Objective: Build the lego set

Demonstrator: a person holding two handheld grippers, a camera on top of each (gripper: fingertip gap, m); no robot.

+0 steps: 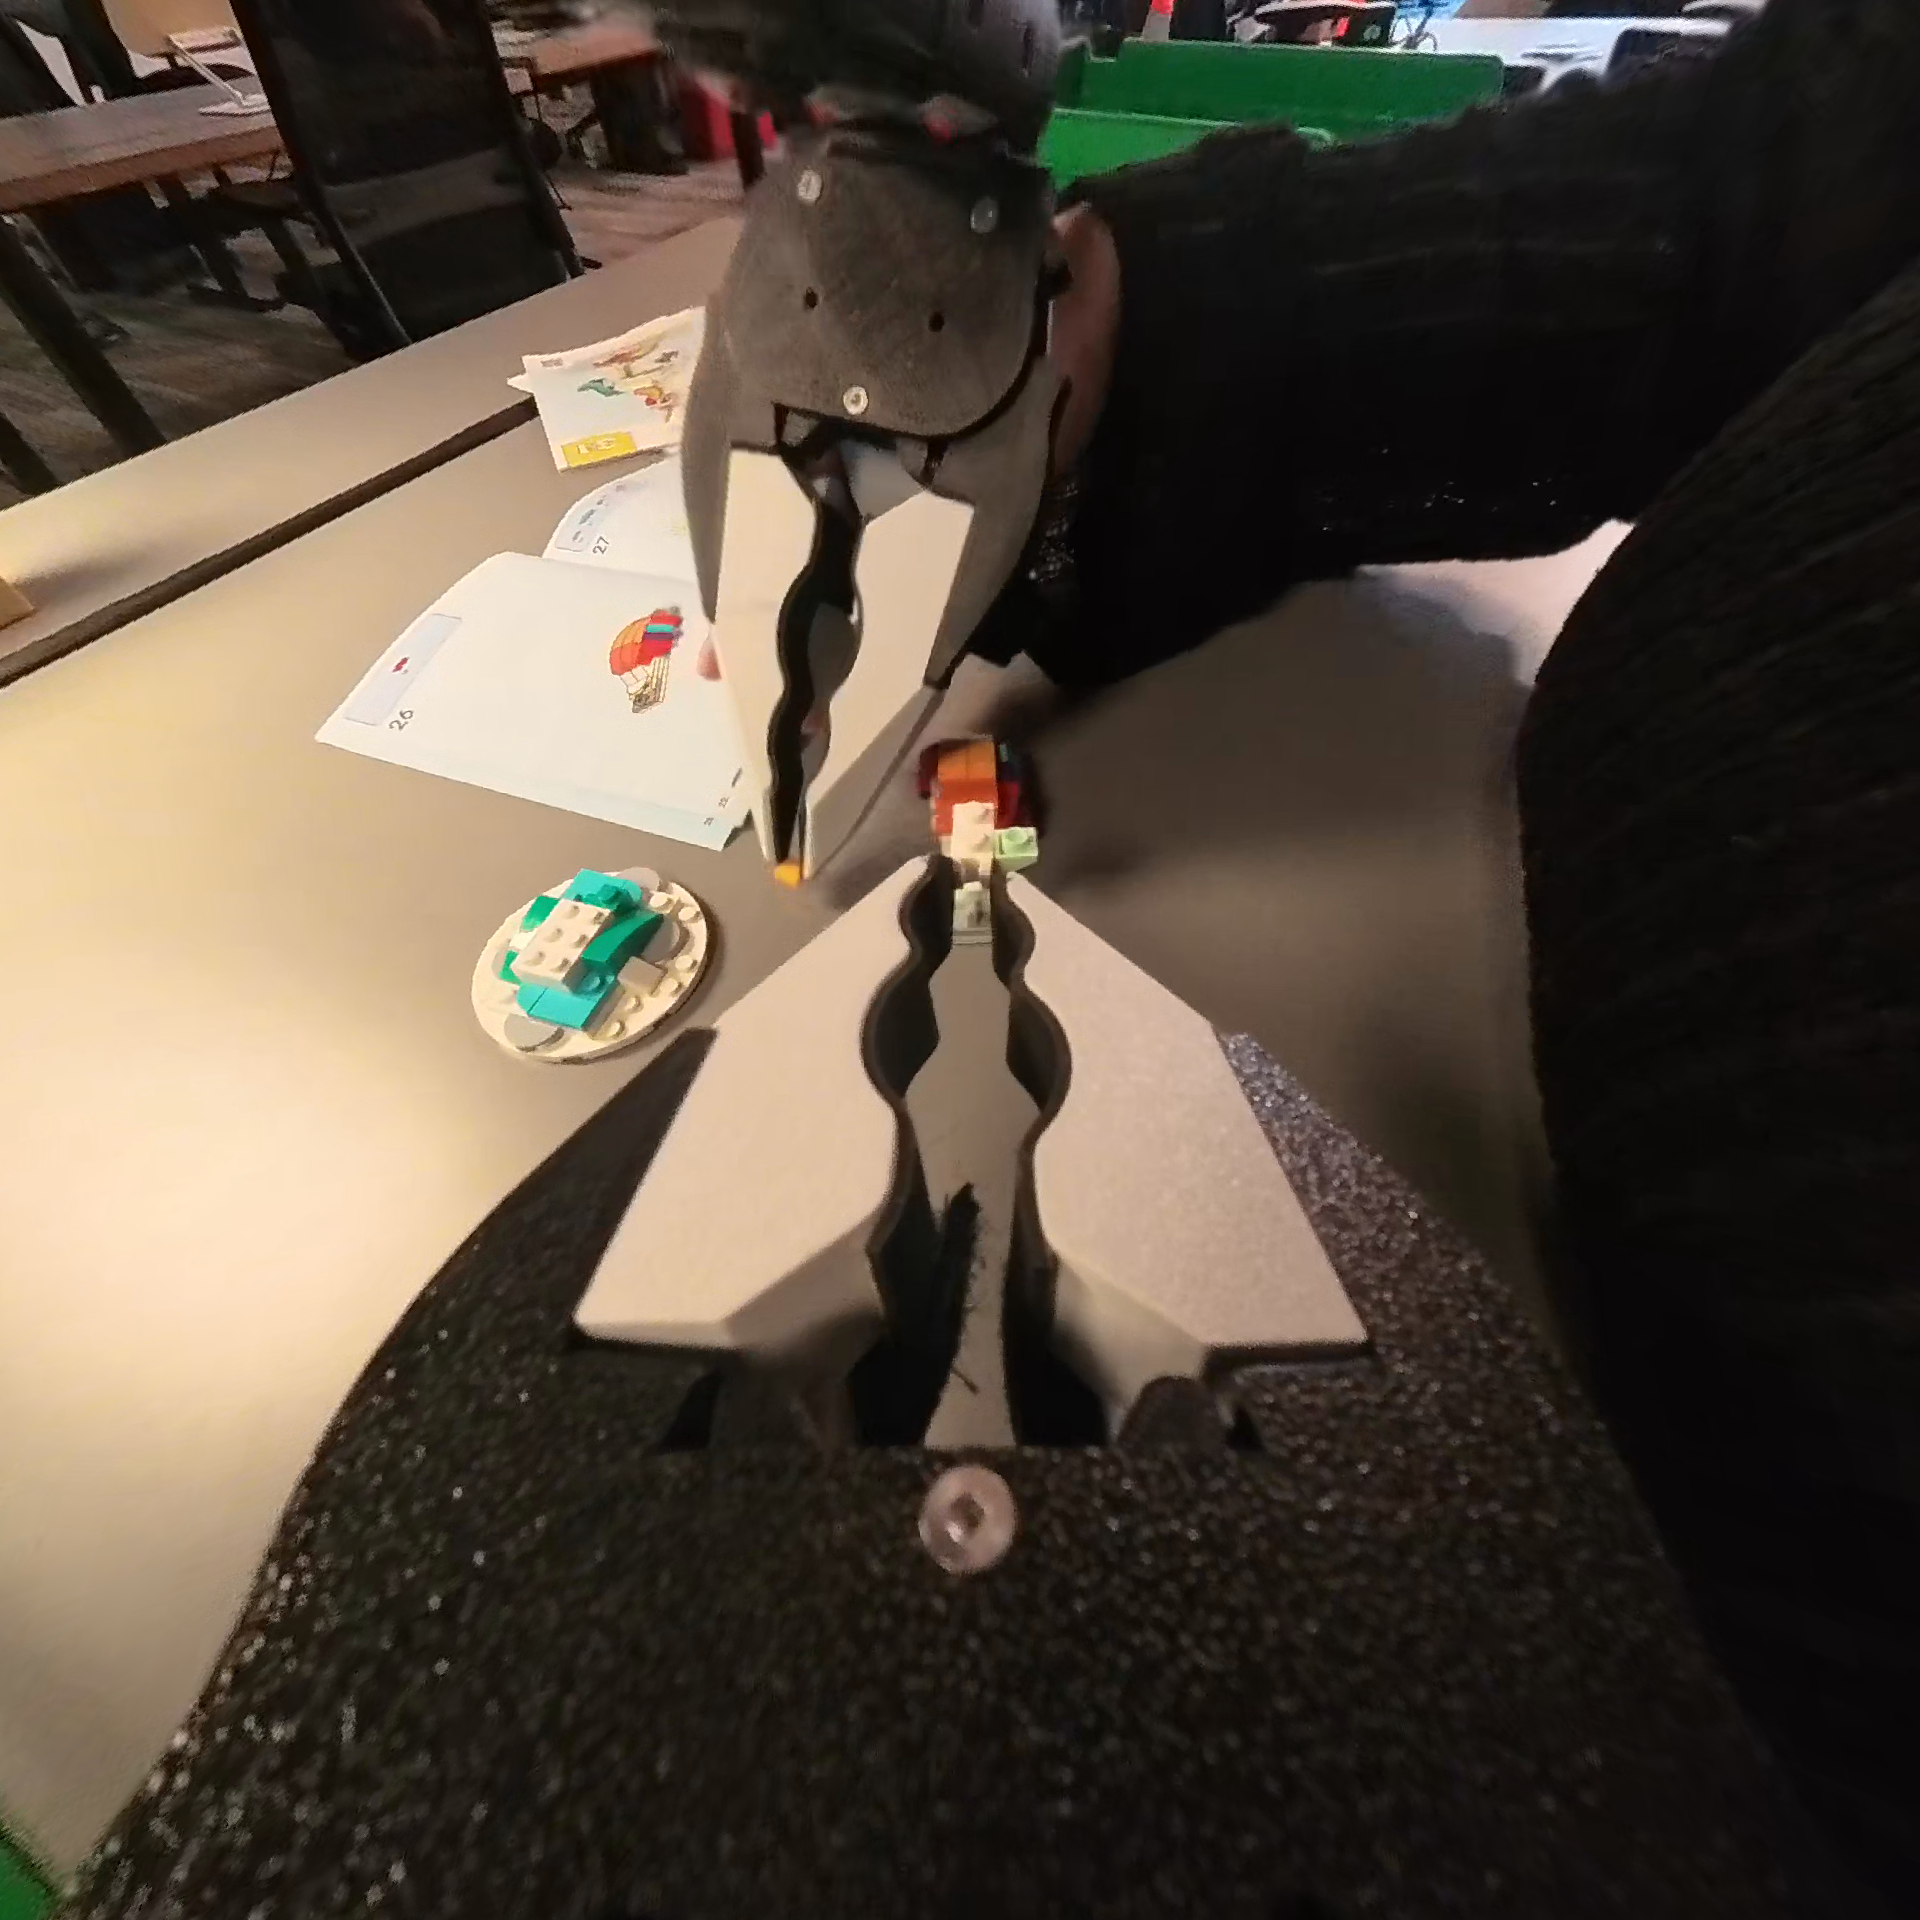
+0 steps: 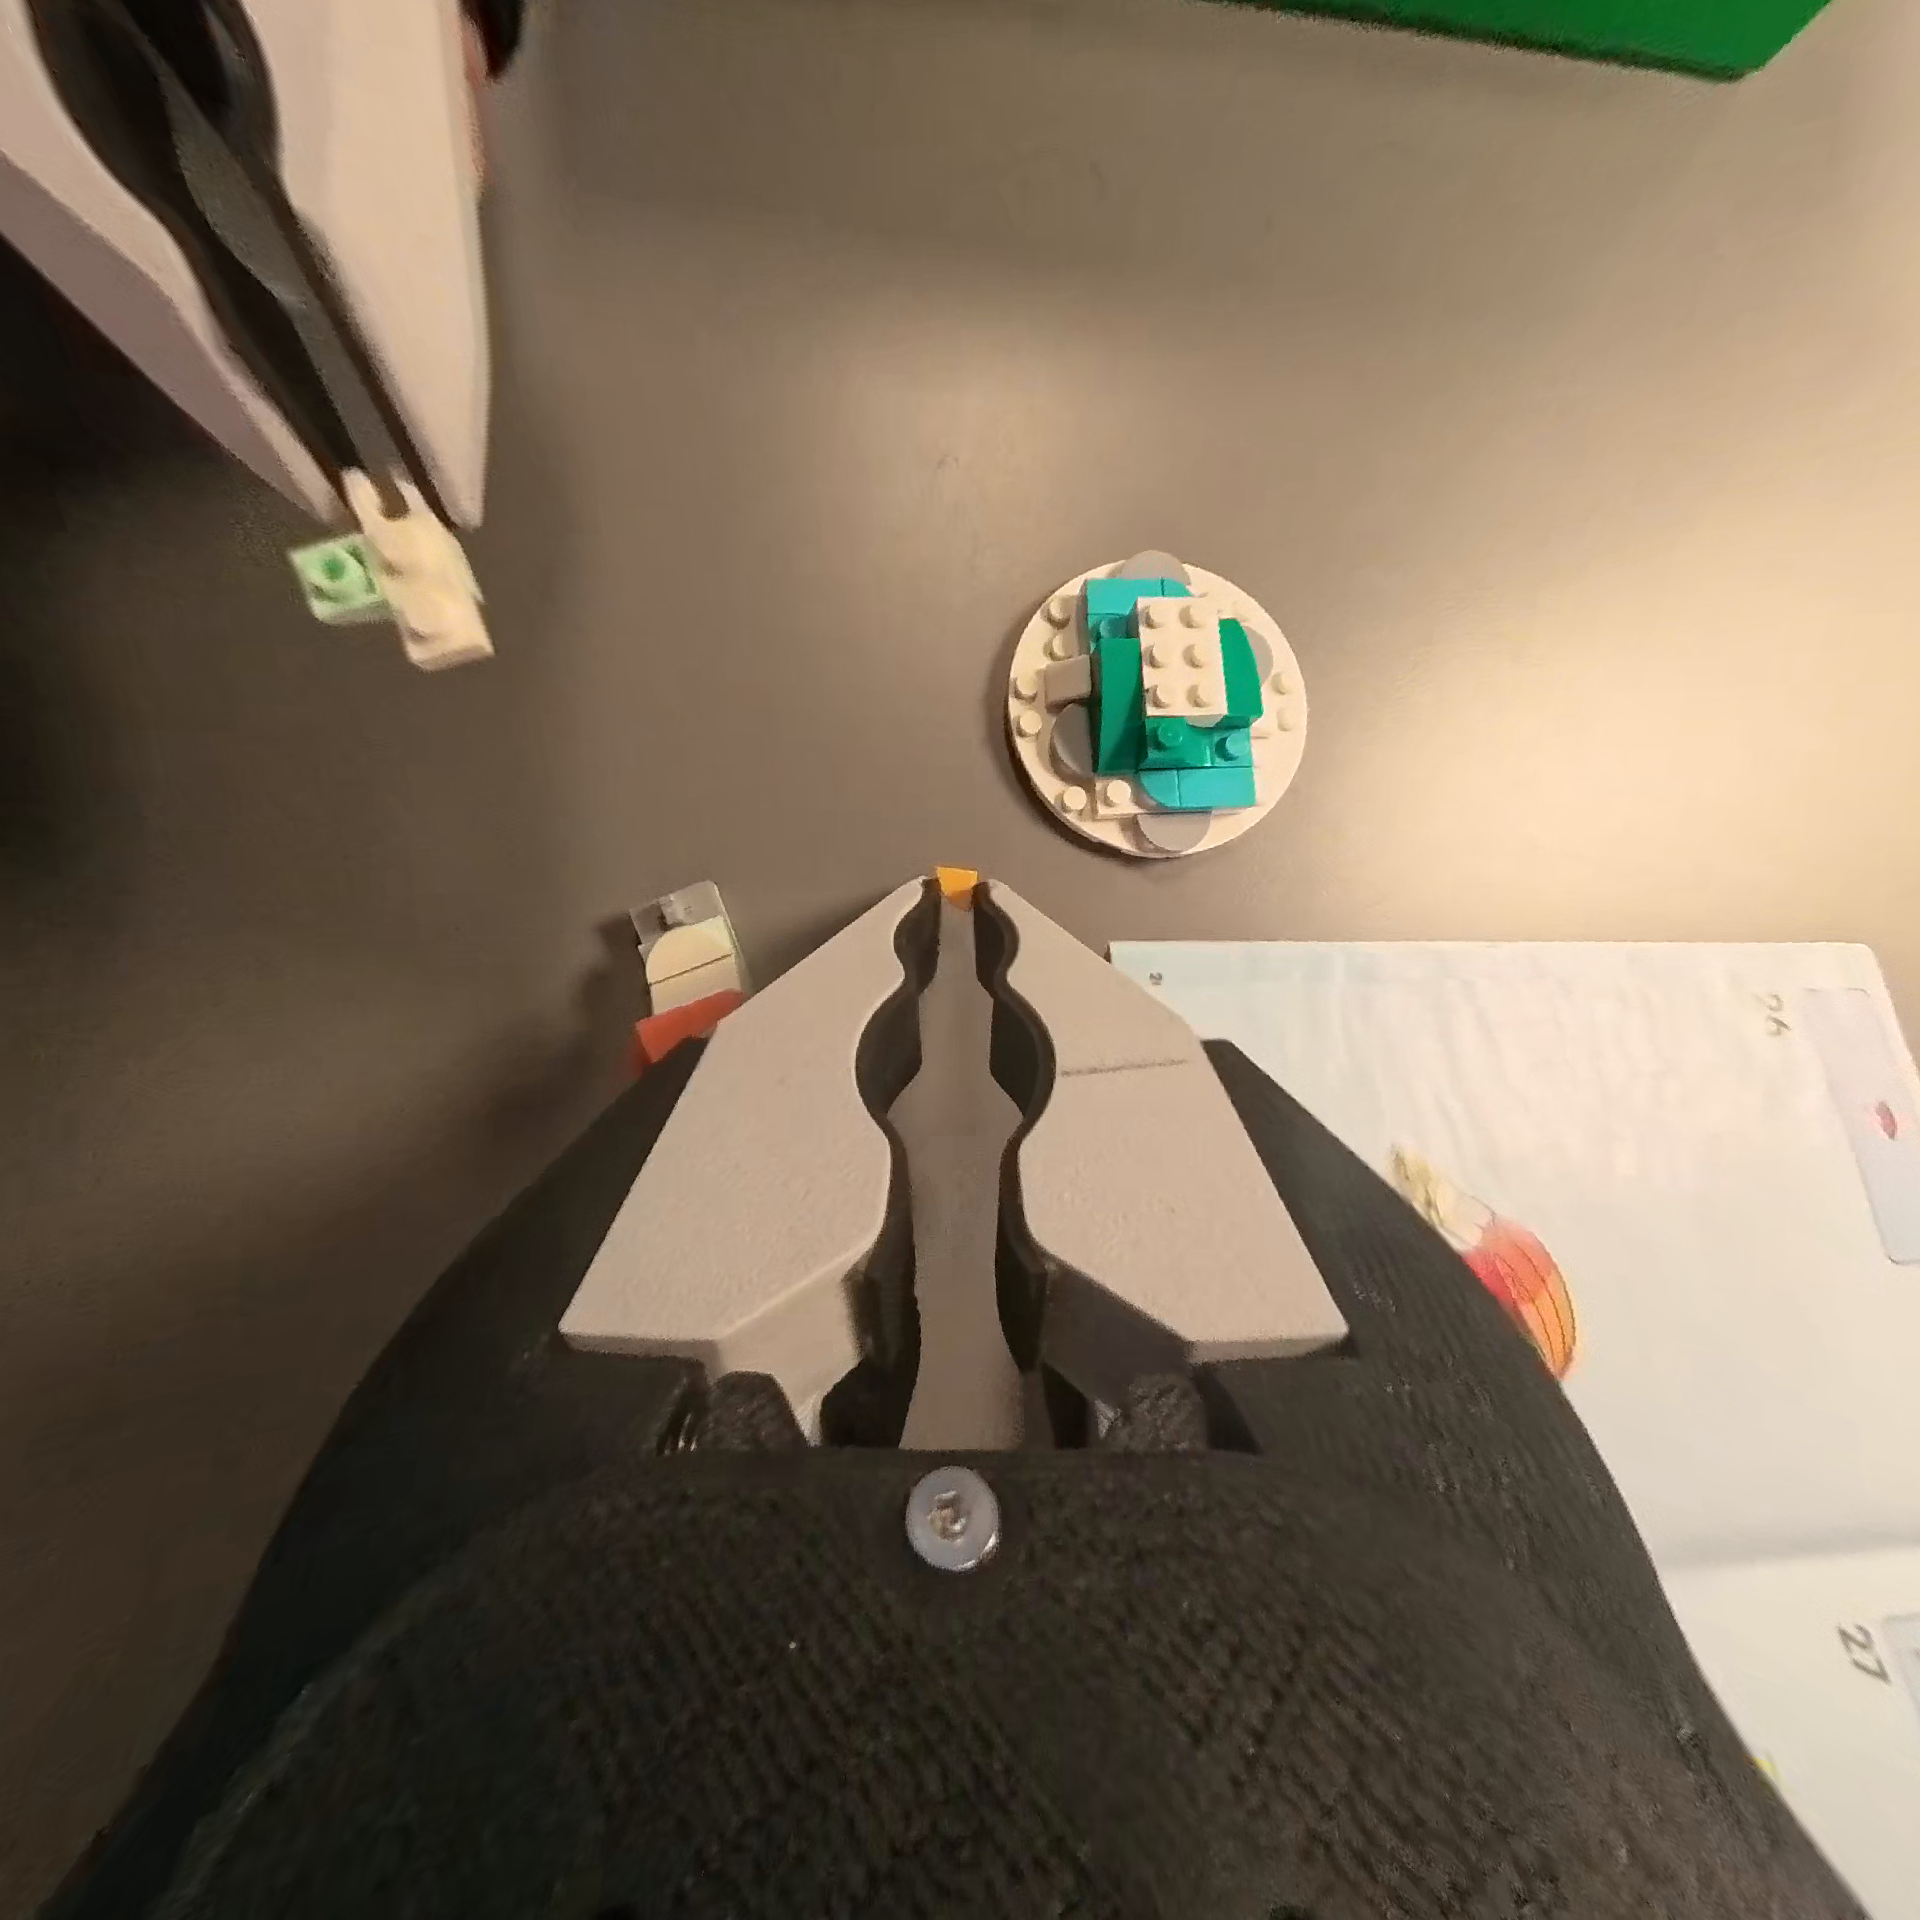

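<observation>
My left gripper [image 1: 961, 883] is shut on a small white plate piece [image 1: 974, 831] with a light green stud piece [image 1: 1016, 847] at its side, held above the table; it also shows in the right wrist view [image 2: 384, 499], with the white piece [image 2: 431, 597] and the green piece [image 2: 332, 582]. My right gripper [image 2: 954, 896] is shut on a tiny orange piece [image 2: 956, 881]; in the left wrist view its tips [image 1: 790, 857] point down near the table. A round white base with teal bricks [image 2: 1153, 707] lies on the table. An orange-red balloon assembly [image 1: 977, 774] lies behind my left fingertips.
An open instruction booklet [image 2: 1507, 1091] lies beside the right gripper, with another booklet [image 1: 613, 384] farther back. Green bins [image 1: 1247, 104] stand at the table's far side. A person's dark sleeve [image 1: 1455, 364] fills the right of the left wrist view.
</observation>
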